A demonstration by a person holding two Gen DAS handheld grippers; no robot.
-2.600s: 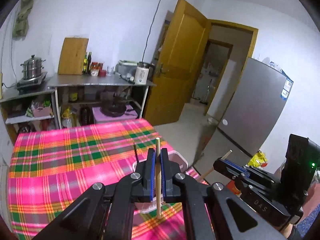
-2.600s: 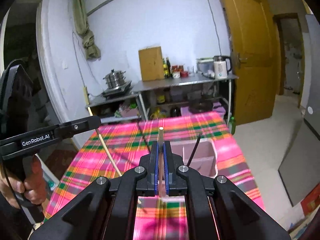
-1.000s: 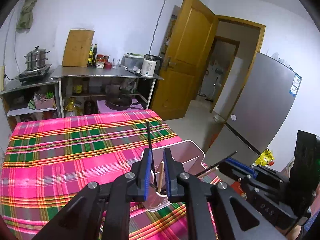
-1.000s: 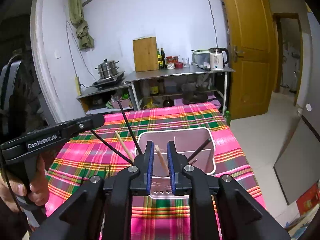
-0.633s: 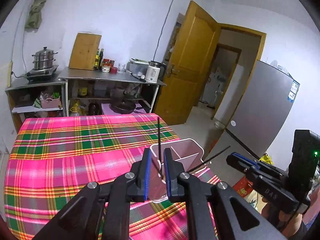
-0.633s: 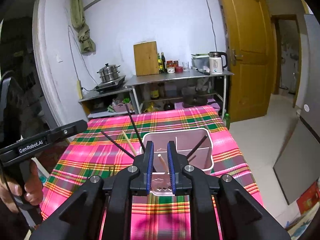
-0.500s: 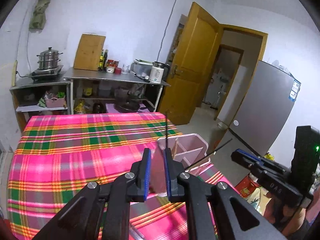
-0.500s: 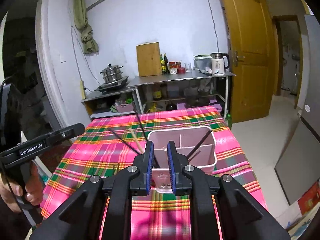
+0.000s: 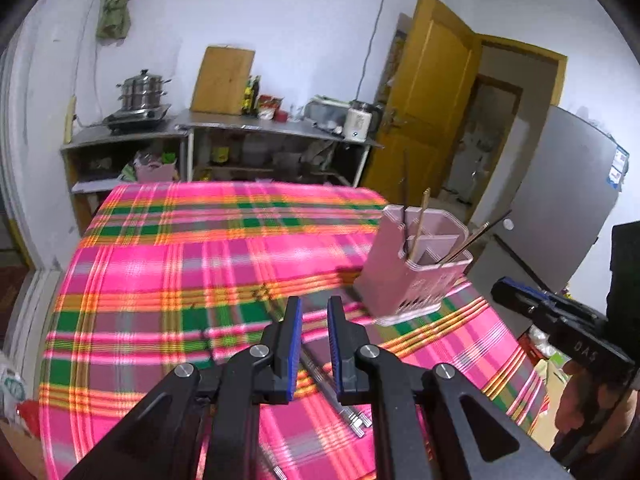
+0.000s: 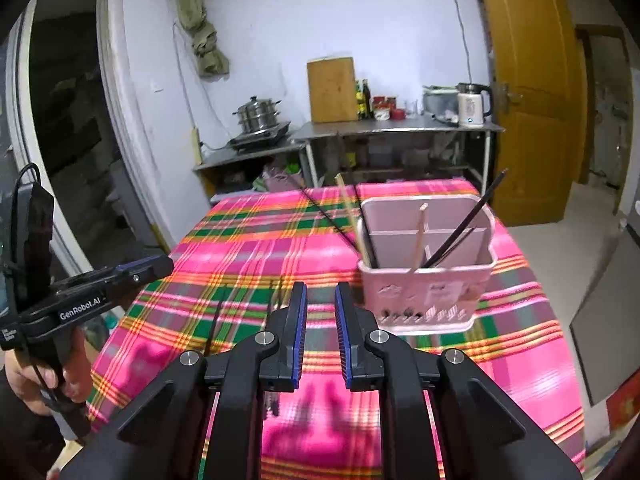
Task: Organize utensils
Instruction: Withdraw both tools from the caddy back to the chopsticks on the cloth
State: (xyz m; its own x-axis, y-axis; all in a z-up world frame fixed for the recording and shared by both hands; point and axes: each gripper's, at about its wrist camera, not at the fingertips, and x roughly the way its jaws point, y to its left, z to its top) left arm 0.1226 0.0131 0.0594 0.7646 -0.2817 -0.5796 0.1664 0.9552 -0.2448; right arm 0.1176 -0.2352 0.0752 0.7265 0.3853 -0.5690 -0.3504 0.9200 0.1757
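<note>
A pink divided utensil holder (image 9: 416,264) (image 10: 428,284) stands on the plaid tablecloth near its right edge. Wooden chopsticks (image 10: 419,236) and black chopsticks (image 10: 460,236) lean in its compartments. My left gripper (image 9: 314,308) hovers low over the cloth, left of the holder, jaws slightly apart with nothing between them. A metal utensil (image 9: 336,396) lies on the cloth just under it. My right gripper (image 10: 320,292) sits in front of the holder, jaws slightly apart and empty. Loose black chopsticks (image 10: 212,328) lie on the cloth to its left.
The plaid table (image 9: 168,264) drops off at its right edge beside the holder. A steel counter (image 10: 396,128) with a kettle, a cutting board and a steamer pot stands behind. A yellow door (image 9: 424,112) and a grey fridge (image 9: 560,200) are on the right.
Both grippers held wooden chopsticks, which now stand in the holder. Both have backed away from the holder, and the left one has swung left and down toward the cloth.
</note>
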